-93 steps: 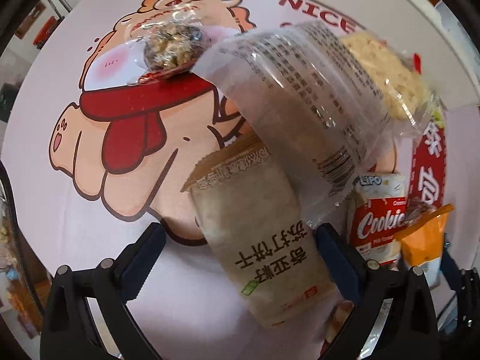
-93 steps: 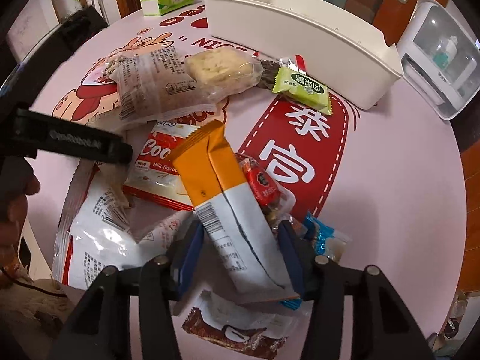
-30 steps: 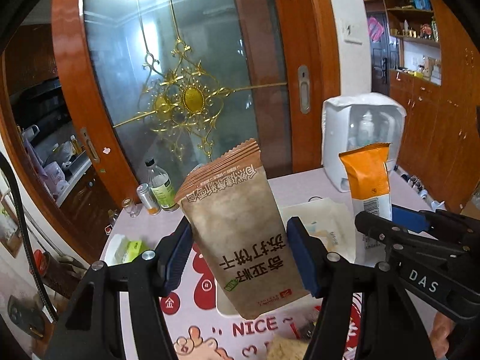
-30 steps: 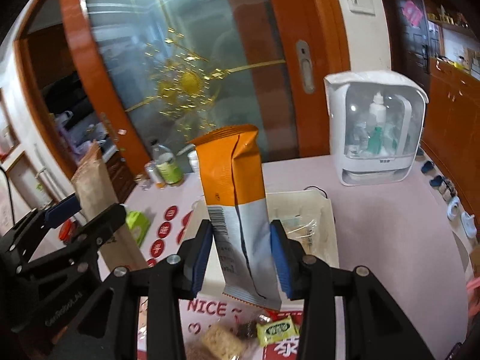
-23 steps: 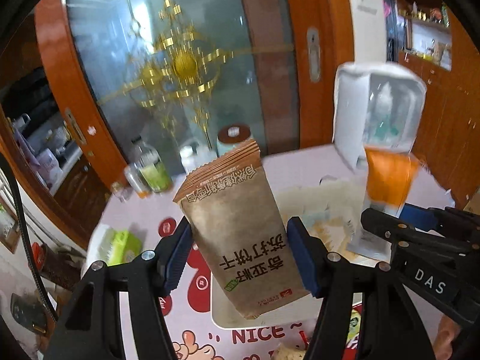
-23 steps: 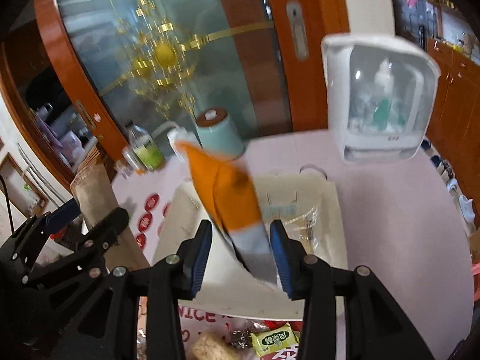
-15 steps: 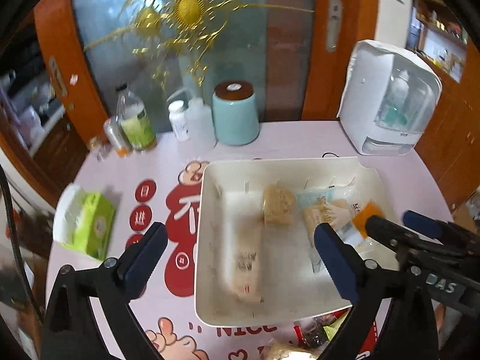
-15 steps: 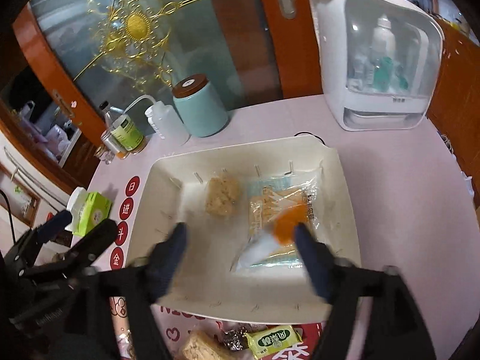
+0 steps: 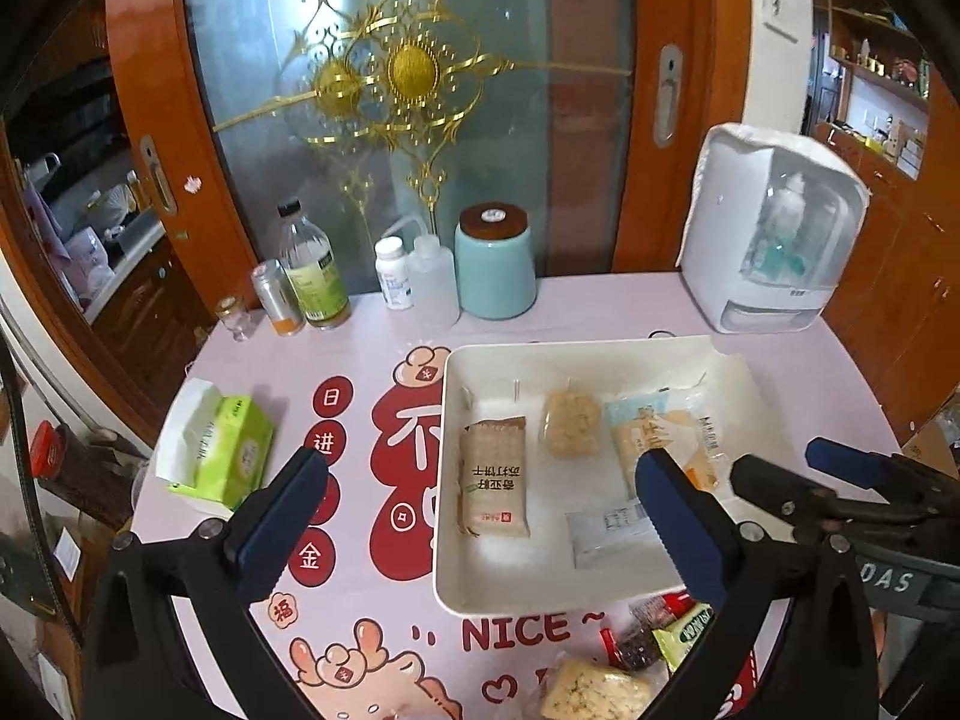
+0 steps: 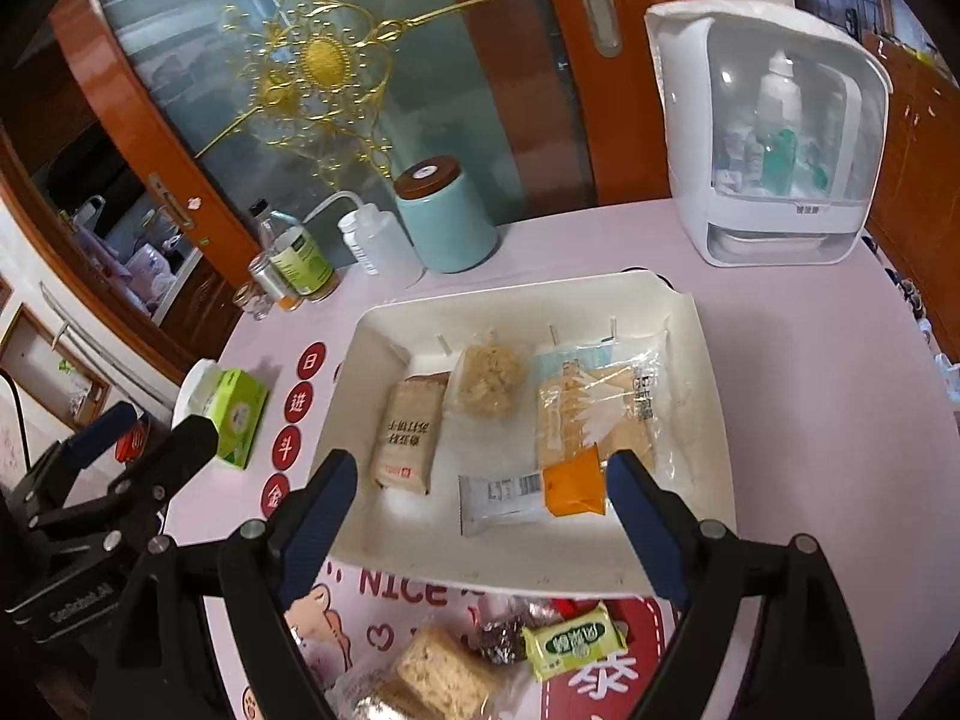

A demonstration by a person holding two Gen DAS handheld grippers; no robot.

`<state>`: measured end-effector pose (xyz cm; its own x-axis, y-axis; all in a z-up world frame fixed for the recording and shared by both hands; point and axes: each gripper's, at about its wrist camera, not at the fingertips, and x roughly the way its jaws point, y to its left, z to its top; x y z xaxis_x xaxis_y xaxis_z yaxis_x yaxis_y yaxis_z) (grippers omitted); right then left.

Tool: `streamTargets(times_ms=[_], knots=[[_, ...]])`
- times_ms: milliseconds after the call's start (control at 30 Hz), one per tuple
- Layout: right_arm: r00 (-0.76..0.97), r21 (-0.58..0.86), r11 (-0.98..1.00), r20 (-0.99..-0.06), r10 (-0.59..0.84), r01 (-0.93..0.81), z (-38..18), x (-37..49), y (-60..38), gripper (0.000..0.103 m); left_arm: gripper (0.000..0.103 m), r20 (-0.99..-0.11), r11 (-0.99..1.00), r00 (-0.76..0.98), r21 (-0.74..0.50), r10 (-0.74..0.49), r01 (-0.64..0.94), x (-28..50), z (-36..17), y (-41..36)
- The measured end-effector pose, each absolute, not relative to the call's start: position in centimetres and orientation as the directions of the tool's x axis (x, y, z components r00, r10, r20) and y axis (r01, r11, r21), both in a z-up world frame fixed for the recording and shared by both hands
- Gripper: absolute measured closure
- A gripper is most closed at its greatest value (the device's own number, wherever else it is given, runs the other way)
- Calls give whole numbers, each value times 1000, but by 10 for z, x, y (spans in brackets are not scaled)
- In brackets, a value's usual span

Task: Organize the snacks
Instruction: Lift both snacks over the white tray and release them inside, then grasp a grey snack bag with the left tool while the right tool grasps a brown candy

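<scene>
The fingers of the left gripper (image 9: 474, 525) and the right gripper (image 10: 480, 522) are spread wide and nothing is held. Beyond them the brown cracker packet (image 10: 406, 438) and orange-ended packet (image 10: 528, 495) are seen lying inside the white bin (image 10: 702, 360). Remaining snacks, including the green packet (image 10: 573, 639), are left on the tabletop (image 10: 810, 420) near the bin, below the right fingers, which are judged nearer.

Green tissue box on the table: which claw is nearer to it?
Left. The left claw hovers beside the green tissue box; the right claw is farther, over the white bin.
</scene>
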<state>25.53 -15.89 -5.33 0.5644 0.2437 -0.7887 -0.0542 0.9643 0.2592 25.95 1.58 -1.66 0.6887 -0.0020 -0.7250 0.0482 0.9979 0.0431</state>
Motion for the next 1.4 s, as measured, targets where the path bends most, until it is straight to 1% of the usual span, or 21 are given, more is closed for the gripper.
streamTargets(times_ms=[200, 400, 533, 733, 833, 967, 1100, 1167, 1300, 1400], knots=[[585, 226, 971, -778, 229, -79, -28, 227, -158, 17, 1, -701, 998, 712, 32, -17, 54, 222, 13, 13], [609, 181, 976, -762, 219, -124, -3, 179, -167, 17, 1, -681, 998, 732, 20, -34, 64, 171, 37, 9], [624, 123, 979, -756, 197, -160, 8, 143, -175, 17, 1, -668, 996, 743, 23, -52, 91, 134, 45, 0], [638, 64, 983, -753, 161, -172, 3, 95, -192, 17, 1, -666, 985, 737, 22, -114, 172, 77, 42, -23], [633, 57, 985, -760, 148, -161, -6, 71, -206, 17, 1, -674, 983, 730, 30, -113, 179, 55, 32, -35], [603, 67, 987, -785, 145, -149, -26, 42, -220, 17, 1, -712, 970, 686, 29, -151, 243, 33, 11, -54], [568, 74, 988, -811, 139, -137, -47, 18, -232, 17, 1, -762, 940, 609, 0, -221, 341, 17, -15, -75], [543, 88, 988, -827, 145, -130, -58, 9, -238, 17, 1, -787, 922, 569, 3, -237, 387, 10, -30, -86], [494, 93, 992, -861, 125, -89, -86, -6, -249, 17, 1, -838, 872, 489, 33, -243, 489, -6, -63, -106], [435, 128, 991, -891, 130, -35, -113, -17, -260, 17, 1, -872, 816, 431, 67, -231, 574, -19, -92, -121]])
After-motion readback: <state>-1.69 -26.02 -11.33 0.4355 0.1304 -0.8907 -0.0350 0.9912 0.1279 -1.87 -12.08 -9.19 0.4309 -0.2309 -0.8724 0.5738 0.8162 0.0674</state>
